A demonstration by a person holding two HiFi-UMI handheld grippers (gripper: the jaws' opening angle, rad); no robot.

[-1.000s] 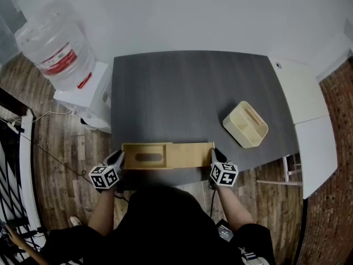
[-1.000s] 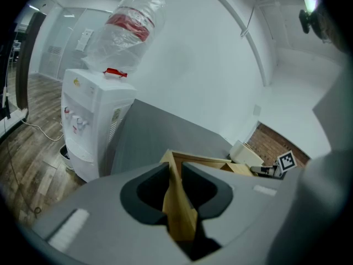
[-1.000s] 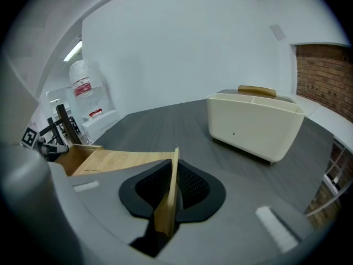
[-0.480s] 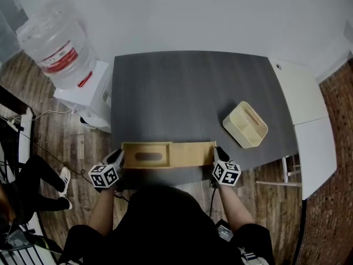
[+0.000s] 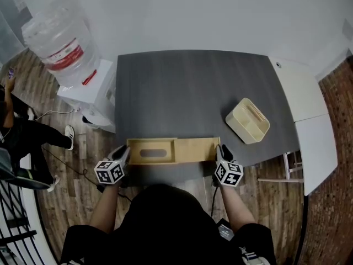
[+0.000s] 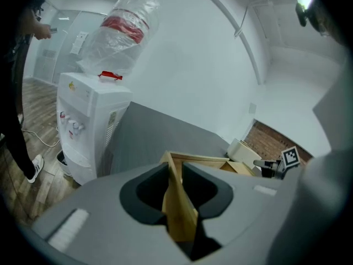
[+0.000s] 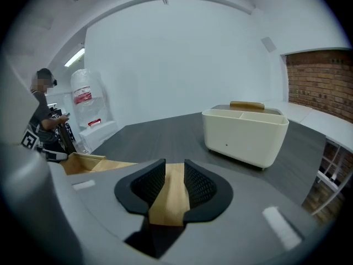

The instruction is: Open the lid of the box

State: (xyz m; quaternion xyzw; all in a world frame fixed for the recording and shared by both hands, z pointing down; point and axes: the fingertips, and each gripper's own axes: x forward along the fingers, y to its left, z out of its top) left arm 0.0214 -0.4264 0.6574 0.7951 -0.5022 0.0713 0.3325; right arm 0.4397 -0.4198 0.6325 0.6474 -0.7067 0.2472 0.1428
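As the person is leaning over it, table: carrying the same things in the same spots as a second ago; the whole view is sitting slightly further right.
Water dispenser: standing on the wooden floor just beside the table's left edge, with its big bottle on top; unchanged.
Bystander: now showing at the far left beside the dispenser; a second ago only a hand was peeking in at the bottom left corner.
Box: lying lengthwise along the table's near edge, its slotted half to the left and its plain half to the right; it is keeping the place and length it had earlier.
Caddy: resting well apart from the box, toward the table's right side; not moved.
Left tongs: gripping a thin wooden panel at the box's left end, as before.
Right tongs: opening, with the wood of the box's right end lying between the jaws; a second ago they were standing narrower.
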